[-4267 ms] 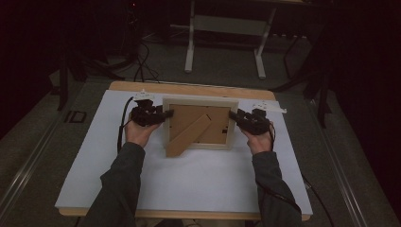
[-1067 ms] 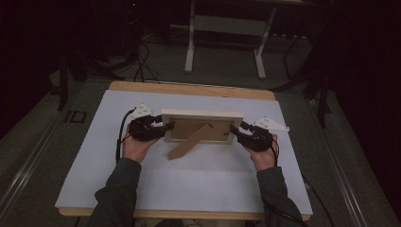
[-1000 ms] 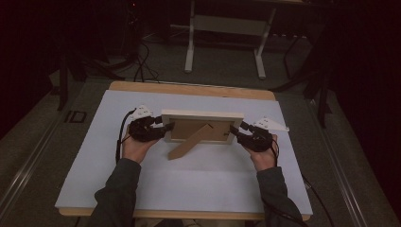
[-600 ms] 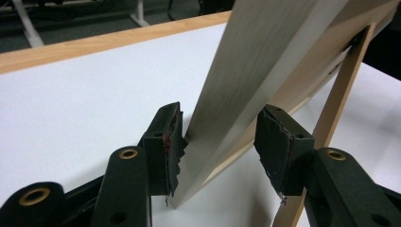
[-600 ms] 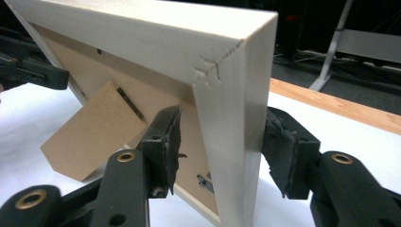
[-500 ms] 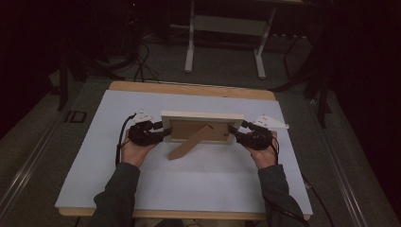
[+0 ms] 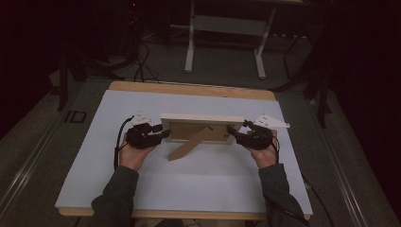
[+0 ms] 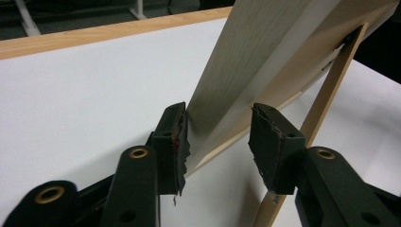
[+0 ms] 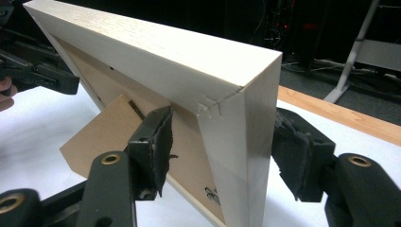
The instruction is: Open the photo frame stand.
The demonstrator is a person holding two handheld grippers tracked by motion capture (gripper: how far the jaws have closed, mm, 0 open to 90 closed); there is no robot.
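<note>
High view: my left claw (image 7: 163,134) and right claw (image 7: 232,132) — jaws just moved, none pressing — flank the frame (image 7: 201,127) standing mid-table (image 7: 94,156) on its prop (image 7: 189,145); a nudge could topple it.

Both forearms reach forward, the hands level with each other. The left gripper (image 7: 163,135) has just been closing, fingers (image 8: 172,137) still parted; the right gripper (image 7: 231,131) has just been opening, fingers (image 9: 153,146) spread wide.
</note>
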